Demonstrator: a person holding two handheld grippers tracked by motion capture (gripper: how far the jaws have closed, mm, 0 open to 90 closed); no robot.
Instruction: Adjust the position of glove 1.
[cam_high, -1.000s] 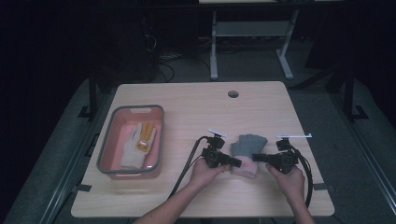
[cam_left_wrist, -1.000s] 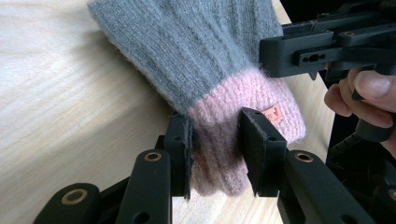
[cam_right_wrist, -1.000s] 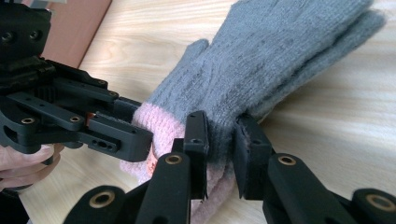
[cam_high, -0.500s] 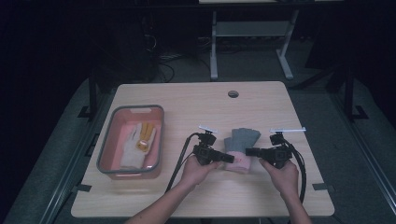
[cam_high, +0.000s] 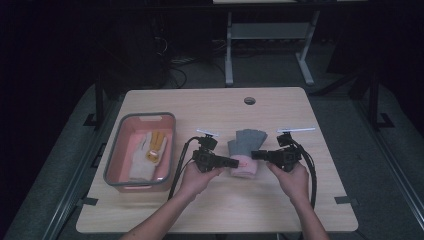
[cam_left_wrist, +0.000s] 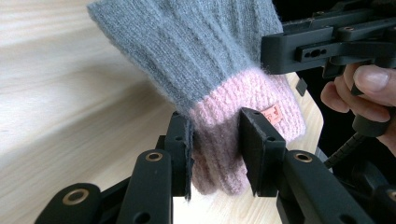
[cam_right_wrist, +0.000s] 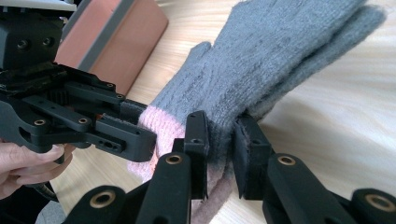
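**A:** What are the two tools holding?

**B:** A knitted glove (cam_high: 244, 152). It is grey with a pink cuff. The left tool (cam_high: 235, 162) pinches the pink cuff from the 9 o'clock side. The right tool (cam_high: 255, 155) pinches the cuff edge from the 3 o'clock side, right where pink meets grey.

**A:** Are the tools squeezed tight?

**B:** Yes. In the left gripper view the two black jaws press into the pink wool. In the right gripper view the jaws are almost together, with the wool pinched between them.

**A:** Where is the glove on the counter (cam_high: 210, 105)?

**B:** A little toward 3 o'clock from the middle, between the two hands. Its grey fingers point to 12 o'clock, away from the person. I cannot tell if all of it rests on the wood.

**A:** What else is there?

**B:** A pink tub (cam_high: 116, 160) with a grey rim sits at 9 o'clock, well apart from the glove. A white glove (cam_high: 140, 162) with yellow bits lies inside it. A small round hole (cam_high: 249, 100) is in the counter near 12 o'clock.
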